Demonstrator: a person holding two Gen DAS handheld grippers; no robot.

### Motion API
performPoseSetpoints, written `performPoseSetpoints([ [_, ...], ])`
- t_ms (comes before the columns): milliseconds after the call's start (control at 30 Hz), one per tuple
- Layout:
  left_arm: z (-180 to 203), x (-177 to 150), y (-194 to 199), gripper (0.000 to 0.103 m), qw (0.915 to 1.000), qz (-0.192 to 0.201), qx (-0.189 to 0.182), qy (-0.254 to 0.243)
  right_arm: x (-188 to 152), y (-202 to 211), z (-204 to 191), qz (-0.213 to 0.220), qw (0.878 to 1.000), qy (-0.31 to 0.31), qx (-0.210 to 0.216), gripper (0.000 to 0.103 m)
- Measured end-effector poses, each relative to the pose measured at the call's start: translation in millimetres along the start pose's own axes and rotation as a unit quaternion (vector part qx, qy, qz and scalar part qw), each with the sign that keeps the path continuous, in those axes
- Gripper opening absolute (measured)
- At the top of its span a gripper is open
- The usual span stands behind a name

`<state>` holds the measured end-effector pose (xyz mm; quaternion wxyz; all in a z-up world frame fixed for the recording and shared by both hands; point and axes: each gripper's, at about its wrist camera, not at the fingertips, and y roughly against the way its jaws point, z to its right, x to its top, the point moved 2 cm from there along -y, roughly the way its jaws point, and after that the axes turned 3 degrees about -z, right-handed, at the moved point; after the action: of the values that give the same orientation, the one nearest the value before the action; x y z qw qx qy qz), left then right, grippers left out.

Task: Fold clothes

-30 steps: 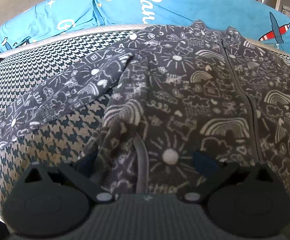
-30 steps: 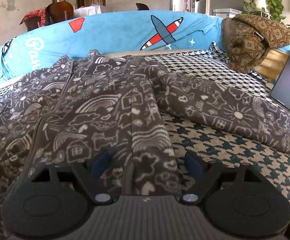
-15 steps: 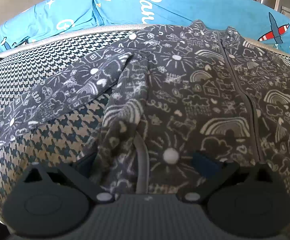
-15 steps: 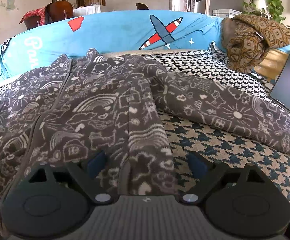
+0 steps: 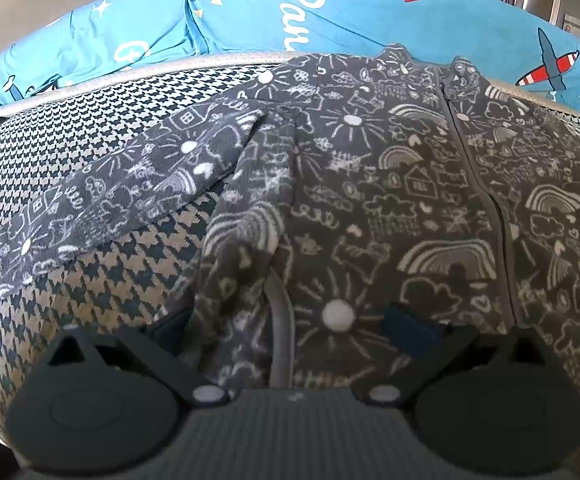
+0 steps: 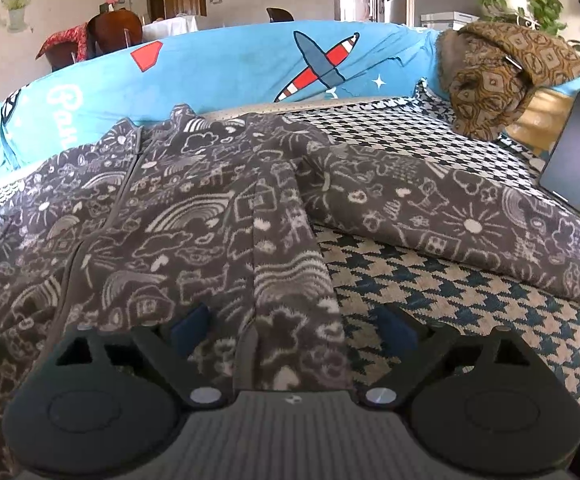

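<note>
- The doodle-print fleece jacket [image 5: 369, 184] lies spread front-up on the houndstooth sofa seat [image 5: 102, 280], sleeves out.
- Left claw [image 5: 290, 320] and right claw [image 6: 290, 324] both gape over the hem corners.
- Pinch both layers evenly and lift together.

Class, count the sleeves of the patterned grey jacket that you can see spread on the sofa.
2. One sleeve stretches out to the left of the jacket in the left wrist view; the other sleeve stretches right, toward the phone.
</note>
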<state>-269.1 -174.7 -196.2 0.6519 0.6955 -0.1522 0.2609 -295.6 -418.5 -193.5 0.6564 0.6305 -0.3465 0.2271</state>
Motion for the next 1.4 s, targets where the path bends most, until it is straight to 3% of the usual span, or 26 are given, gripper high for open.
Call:
performPoseSetpoints([
  [300,3.3,2.3,5.6,0.103,0.9999,0.009,-0.004,-0.002,1.9,3.3,9.4,0.006,1.0,-0.024,-0.002,0.091],
  [733,9.7,-5.4,-2.8,0.103,0.9994,0.018,0.0,-0.029,4.1,14.2,47.3,0.033,0.994,-0.086,-0.05,0.091],
  [1067,8.3,-11.8,-3.5,0.103,0.9993,0.026,-0.007,-0.027,-3.4,20.7,123.9,0.049,0.971,-0.211,-0.101,0.091],
  [1400,9.9,-13.9,-3.8,0.103,0.9991,0.031,-0.003,-0.027,-18.2,25.3,183.3,0.067,0.933,-0.344,-0.081,0.091],
])
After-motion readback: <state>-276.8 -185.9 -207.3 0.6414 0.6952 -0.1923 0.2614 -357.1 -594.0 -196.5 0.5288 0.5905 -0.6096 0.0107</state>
